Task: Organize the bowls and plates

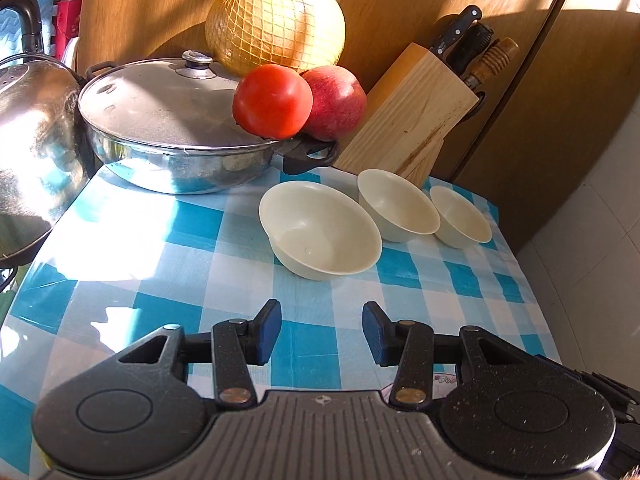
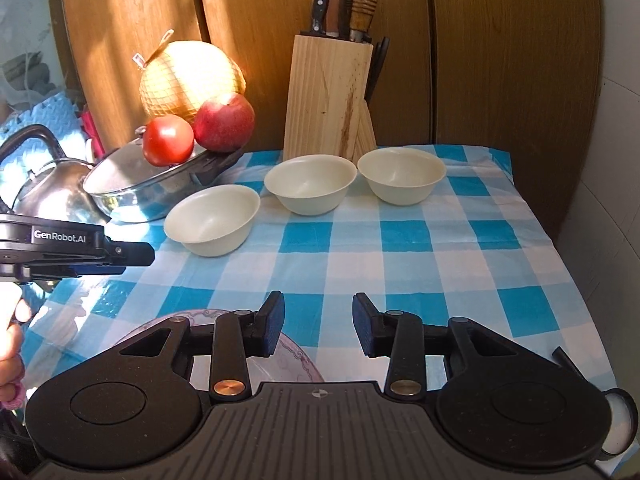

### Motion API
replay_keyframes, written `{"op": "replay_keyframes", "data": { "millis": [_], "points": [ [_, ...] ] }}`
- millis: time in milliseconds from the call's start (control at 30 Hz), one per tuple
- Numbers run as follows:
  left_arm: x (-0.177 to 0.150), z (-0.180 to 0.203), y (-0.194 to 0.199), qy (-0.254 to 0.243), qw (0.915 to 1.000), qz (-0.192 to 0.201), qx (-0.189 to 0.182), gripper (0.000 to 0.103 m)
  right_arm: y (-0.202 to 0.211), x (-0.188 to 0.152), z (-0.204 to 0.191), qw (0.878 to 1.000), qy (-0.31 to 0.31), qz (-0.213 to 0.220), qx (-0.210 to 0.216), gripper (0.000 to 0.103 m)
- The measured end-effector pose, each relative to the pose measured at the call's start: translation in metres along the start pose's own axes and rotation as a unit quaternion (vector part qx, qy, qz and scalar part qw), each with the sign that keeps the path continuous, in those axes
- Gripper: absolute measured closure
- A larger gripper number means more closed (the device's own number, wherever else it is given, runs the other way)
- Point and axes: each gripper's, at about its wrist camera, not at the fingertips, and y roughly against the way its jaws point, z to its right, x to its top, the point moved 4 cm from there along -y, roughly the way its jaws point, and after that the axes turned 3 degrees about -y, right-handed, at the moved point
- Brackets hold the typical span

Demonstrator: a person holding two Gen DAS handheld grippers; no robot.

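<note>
Through the left wrist camera I see my left gripper (image 1: 322,330) spread wide and empty above the checked tabletop (image 1: 168,280), with the nearest bowl (image 1: 320,230) just ahead and slightly right of it, the middle bowl (image 1: 396,206) and far bowl (image 1: 460,216) lined up beyond to the right, and a lidded pan (image 1: 172,128) carrying a tomato (image 1: 272,100) and apple (image 1: 340,100) behind them beside the knife block (image 1: 416,116). Through the right wrist camera my right gripper (image 2: 318,328) is likewise wide open holding nothing, a patterned plate (image 2: 296,354) lies partly under its left finger, the three bowls sit well ahead in a row, and the left gripper reaches in from the left edge near the nearest bowl.
</note>
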Motion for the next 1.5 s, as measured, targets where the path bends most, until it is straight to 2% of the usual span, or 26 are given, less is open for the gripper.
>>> {"op": "replay_keyframes", "data": {
  "millis": [133,233,400,533,633,667,767,867,1267,1500],
  "points": [
    [0.019,-0.004,-0.024,0.020,0.9998,-0.004,0.008,0.065,-0.036,0.033,-0.016,1.000,-0.001,-0.013,0.026,0.056],
    [0.032,-0.006,-0.038,0.026,0.9995,-0.001,0.016,0.065,-0.069,0.052,-0.022,0.998,-0.024,-0.032,0.046,0.056],
    [0.043,-0.010,-0.065,0.032,0.9990,-0.012,0.031,0.065,-0.118,0.058,-0.029,0.994,-0.047,-0.076,0.057,0.059],
    [0.046,-0.009,-0.079,0.019,0.9990,-0.020,0.035,0.065,-0.135,0.056,-0.035,0.993,-0.042,-0.094,0.064,0.068],
    [0.049,-0.008,-0.091,0.008,0.9988,-0.027,0.040,0.067,-0.143,0.058,-0.036,0.992,-0.047,-0.100,0.065,0.081],
    [0.049,-0.007,-0.095,0.005,0.9986,-0.033,0.041,0.070,-0.146,0.059,-0.036,0.992,-0.048,-0.102,0.062,0.083],
    [0.044,-0.005,-0.103,-0.007,0.9976,-0.052,0.046,0.079,-0.150,0.059,-0.032,0.991,-0.050,-0.107,0.059,0.089],
    [0.042,-0.001,-0.104,-0.017,0.9973,-0.055,0.046,0.082,-0.150,0.056,-0.026,0.990,-0.059,-0.114,0.064,0.090],
    [0.028,0.035,-0.086,-0.069,0.9956,-0.064,0.009,0.083,-0.103,0.052,-0.001,0.991,-0.062,-0.101,0.062,0.090],
    [0.019,0.062,-0.082,-0.128,0.9899,-0.062,0.007,0.082,-0.084,0.042,0.017,0.991,-0.064,-0.103,0.057,0.089]
  ]
}}
